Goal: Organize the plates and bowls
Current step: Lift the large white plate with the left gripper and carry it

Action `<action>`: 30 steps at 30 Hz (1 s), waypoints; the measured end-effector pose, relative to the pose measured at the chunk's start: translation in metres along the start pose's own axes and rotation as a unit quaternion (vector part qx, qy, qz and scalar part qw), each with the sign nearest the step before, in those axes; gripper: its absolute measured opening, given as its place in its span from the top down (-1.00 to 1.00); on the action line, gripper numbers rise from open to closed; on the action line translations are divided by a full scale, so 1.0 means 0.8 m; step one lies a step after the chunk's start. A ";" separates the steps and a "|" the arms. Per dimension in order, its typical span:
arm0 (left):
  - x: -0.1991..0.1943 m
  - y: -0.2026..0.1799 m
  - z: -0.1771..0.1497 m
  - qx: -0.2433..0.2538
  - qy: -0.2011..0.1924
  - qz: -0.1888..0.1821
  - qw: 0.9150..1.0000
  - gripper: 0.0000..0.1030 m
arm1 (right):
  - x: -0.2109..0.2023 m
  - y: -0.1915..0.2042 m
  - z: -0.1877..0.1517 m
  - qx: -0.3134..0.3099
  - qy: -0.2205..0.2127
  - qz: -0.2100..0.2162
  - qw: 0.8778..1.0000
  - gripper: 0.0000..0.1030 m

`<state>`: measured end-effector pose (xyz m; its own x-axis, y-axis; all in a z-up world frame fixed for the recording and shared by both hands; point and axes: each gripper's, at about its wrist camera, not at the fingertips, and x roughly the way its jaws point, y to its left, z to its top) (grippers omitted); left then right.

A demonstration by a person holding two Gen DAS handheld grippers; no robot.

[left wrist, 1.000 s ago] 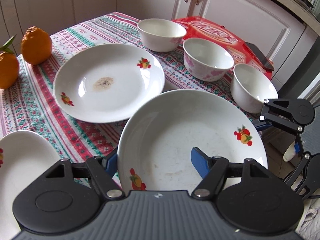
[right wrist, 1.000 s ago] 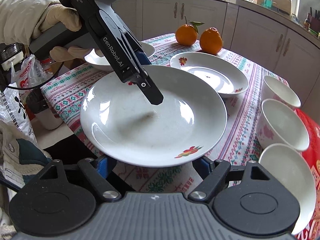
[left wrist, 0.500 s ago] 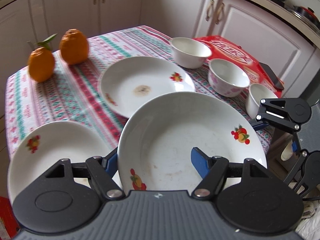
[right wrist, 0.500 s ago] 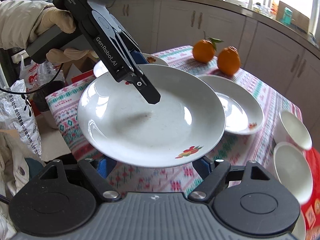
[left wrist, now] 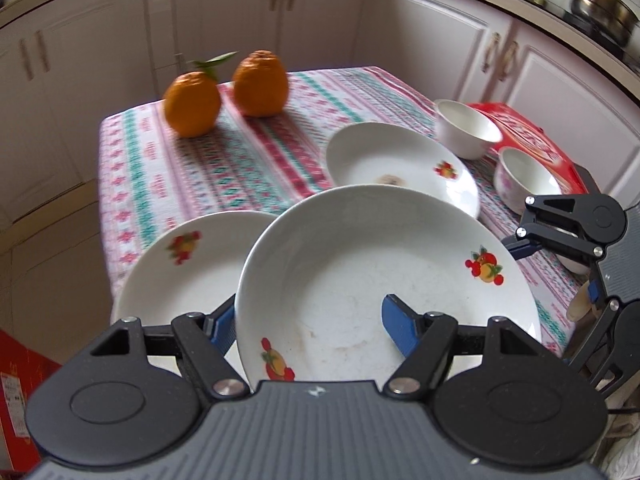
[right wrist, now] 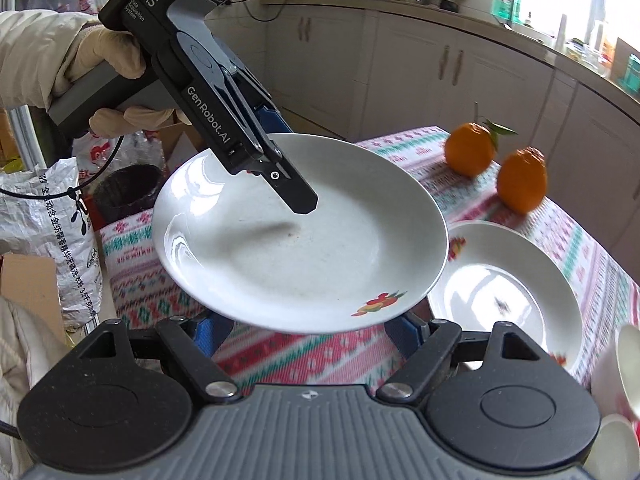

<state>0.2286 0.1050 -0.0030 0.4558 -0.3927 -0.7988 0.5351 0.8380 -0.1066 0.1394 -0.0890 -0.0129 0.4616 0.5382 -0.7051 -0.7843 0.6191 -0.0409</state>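
The left gripper [left wrist: 310, 322] grasps the near rim of a white plate [left wrist: 384, 276], one blue finger [left wrist: 398, 324] lying on the inside and the other under the edge; this held plate fills the lower middle of the left wrist view and, in the right wrist view, hangs above the tablecloth [right wrist: 304, 356] at centre frame. The right gripper [right wrist: 310, 326] sits low in its own frame with its fingers spread wide beneath that plate, grasping nothing. Three plates show in all: the held one, one at the left [left wrist: 184, 272] partly behind it, and one behind it at centre right [left wrist: 400, 164]. Three bowls show: one at upper right [left wrist: 466, 128], a second just below it [left wrist: 524, 184], and a third mostly hidden behind the right gripper. Two oranges [left wrist: 192, 104] stand side by side at upper left, well apart from the plates. A red package [left wrist: 532, 136] lies beside the bowls.
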 end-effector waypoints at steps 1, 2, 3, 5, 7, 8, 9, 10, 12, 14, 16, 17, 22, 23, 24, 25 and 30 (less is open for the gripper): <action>-0.001 0.006 -0.001 -0.004 -0.001 0.002 1.000 -0.41 | 0.005 -0.001 0.004 -0.003 0.000 0.003 1.000 -0.66; -0.001 0.011 -0.001 -0.008 -0.002 0.005 1.000 -0.41 | 0.010 -0.002 0.008 -0.005 0.001 0.006 1.000 -0.66; -0.001 0.016 -0.002 -0.013 -0.002 0.008 1.000 -0.41 | 0.015 -0.003 0.011 -0.007 0.001 0.009 1.000 -0.66; 0.001 0.025 -0.005 -0.019 -0.002 0.012 1.000 -0.41 | 0.023 -0.004 0.016 -0.010 0.002 0.014 1.000 -0.66; 0.005 0.033 -0.007 -0.026 0.002 0.015 1.000 -0.41 | 0.031 -0.004 0.021 -0.014 0.003 0.017 1.000 -0.66; 0.007 0.037 -0.007 -0.029 0.003 0.016 0.999 -0.41 | 0.034 -0.003 0.023 -0.016 0.004 0.018 1.000 -0.66; 0.009 0.041 -0.008 -0.032 0.003 0.016 0.999 -0.41 | 0.038 -0.003 0.025 -0.016 0.005 0.019 1.000 -0.66; 0.010 0.045 -0.008 -0.036 0.003 0.016 0.999 -0.41 | 0.040 -0.003 0.027 -0.016 0.006 0.019 1.000 -0.66; 0.014 0.051 -0.008 -0.040 0.004 0.013 0.999 -0.41 | 0.045 -0.004 0.029 -0.016 0.007 0.018 1.000 -0.66; 0.018 0.055 -0.008 -0.043 0.005 0.012 0.999 -0.41 | 0.048 -0.004 0.031 -0.015 0.008 0.018 1.000 -0.66; 0.021 0.057 -0.008 -0.043 0.006 0.012 0.999 -0.41 | 0.050 -0.003 0.032 -0.013 0.010 0.018 1.000 -0.66; 0.023 0.059 -0.008 -0.046 0.007 0.011 0.999 -0.41 | 0.052 -0.003 0.033 -0.012 0.012 0.017 1.000 -0.66; 0.030 0.064 -0.011 -0.044 0.012 0.009 0.999 -0.41 | 0.055 -0.002 0.035 -0.002 0.017 0.019 1.000 -0.66; 0.032 0.065 -0.012 -0.044 0.013 0.008 0.999 -0.41 | 0.056 -0.002 0.036 0.001 0.019 0.020 1.000 -0.66; 0.033 0.067 -0.013 -0.049 0.012 0.007 0.999 -0.41 | 0.058 -0.002 0.036 0.003 0.020 0.022 1.000 -0.66; 0.034 0.069 -0.013 -0.051 0.012 0.005 0.999 -0.41 | 0.058 -0.002 0.036 0.004 0.020 0.021 1.000 -0.66; 0.039 0.076 -0.014 -0.062 0.011 0.001 0.998 -0.42 | 0.060 0.001 0.038 0.008 0.021 0.018 1.000 -0.66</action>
<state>0.2676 0.1482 -0.0415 0.4398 -0.3840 -0.8119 0.4416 0.8796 -0.1769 0.1736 -0.0452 -0.0253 0.4147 0.5364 -0.7351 -0.7935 0.6086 -0.0035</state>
